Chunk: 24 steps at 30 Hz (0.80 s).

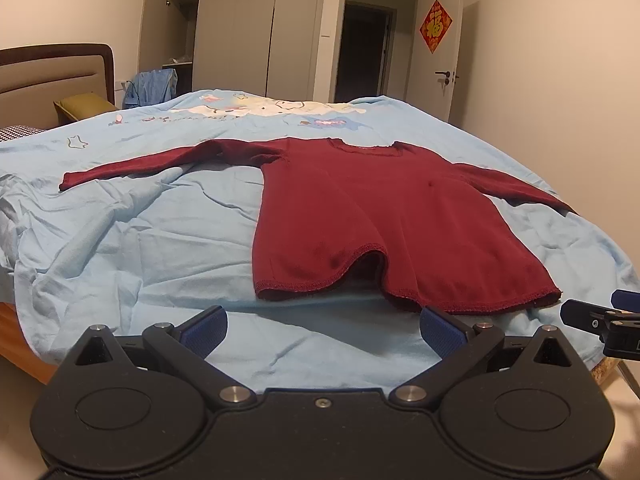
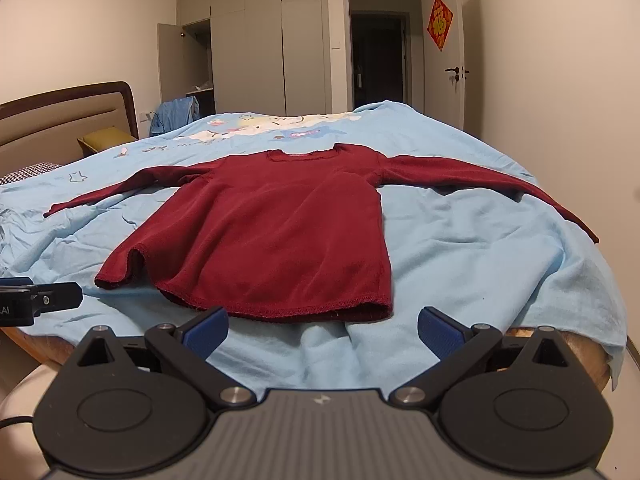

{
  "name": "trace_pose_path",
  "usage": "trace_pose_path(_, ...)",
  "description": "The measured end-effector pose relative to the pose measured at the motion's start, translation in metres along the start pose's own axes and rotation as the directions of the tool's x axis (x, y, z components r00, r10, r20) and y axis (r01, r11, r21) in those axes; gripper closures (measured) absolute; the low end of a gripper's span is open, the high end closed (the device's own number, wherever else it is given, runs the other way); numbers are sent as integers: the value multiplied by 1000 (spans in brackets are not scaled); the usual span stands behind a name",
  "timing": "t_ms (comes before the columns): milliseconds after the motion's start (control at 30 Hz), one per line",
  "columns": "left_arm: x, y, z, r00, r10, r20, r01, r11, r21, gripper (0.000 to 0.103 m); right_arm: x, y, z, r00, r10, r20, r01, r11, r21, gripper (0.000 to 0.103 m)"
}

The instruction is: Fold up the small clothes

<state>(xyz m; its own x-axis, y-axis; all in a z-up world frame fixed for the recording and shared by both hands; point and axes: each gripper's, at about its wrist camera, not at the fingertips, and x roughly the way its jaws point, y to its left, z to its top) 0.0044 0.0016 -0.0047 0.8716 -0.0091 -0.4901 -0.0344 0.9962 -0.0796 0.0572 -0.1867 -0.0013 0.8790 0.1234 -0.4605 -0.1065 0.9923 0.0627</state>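
No folds yet: shirt (image 1: 372, 216) flat on bed (image 1: 160, 240), front up, collar far, both sleeves spread wide. Dark red knit, hem near bed edge, one hem corner lifted into a small arch. All folding left, judging by this. Left tongs (image 1: 322, 330) and right tongs (image 2: 322, 330) wide open, empty, just short of hem.

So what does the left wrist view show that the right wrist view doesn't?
Left only: its own open left tongs, with the right tongs' tip at the right edge. Right only: its own open right tongs, with the left tongs' tip at the left edge, and the right sleeve's cuff. Both: the red shirt flat on the blue sheet.
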Motion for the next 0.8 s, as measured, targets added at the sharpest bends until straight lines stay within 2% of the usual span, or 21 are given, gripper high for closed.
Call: trace_pose_path(800,3,1,-1,1000,-5,-12,5,1000,-11,1,3,1,0,1000,-2,-20,2,1000,-9,0)
